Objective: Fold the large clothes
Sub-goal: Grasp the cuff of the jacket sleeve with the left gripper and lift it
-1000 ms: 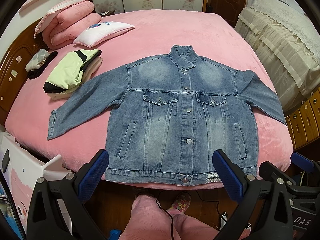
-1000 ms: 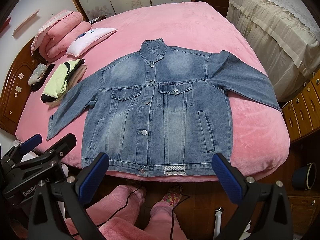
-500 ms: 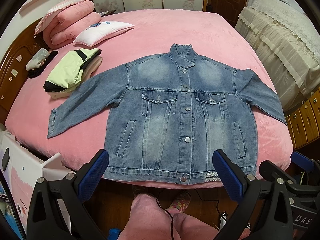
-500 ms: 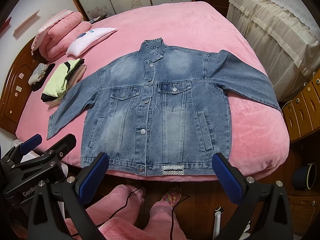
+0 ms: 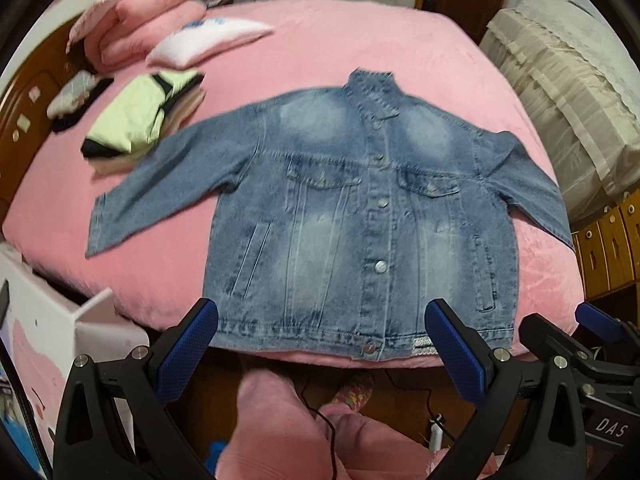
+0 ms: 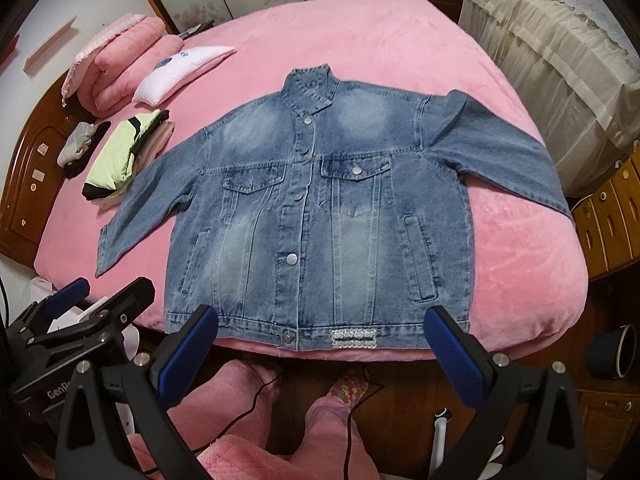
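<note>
Showing a denim jacket (image 6: 320,208) spread front-up and buttoned on a pink bed (image 6: 400,48), collar toward the top of the frame and hem at the bed's near edge along the lower part of both views. Its long axis from collar to hem runs up the frame, roughly in line with both cameras; the sleeves splay out and downward to either side. The left gripper (image 5: 322,346) hangs short of the hem, jaws spread wide and holding nothing, its two blue pads bracketing the hem's middle stretch. The right gripper (image 6: 320,344) stands the same way, fully parted and empty, straddling the hem around the bottom button. In the left wrist view one sleeve (image 5: 160,184) reaches toward the left edge of the frame; in the right wrist view the other sleeve (image 6: 508,160) runs to the right edge. By this layout, each sleeve probably falls to the gripper on its own side. Folded clothes (image 6: 120,156) lie upper left, apart from the jacket.
</note>
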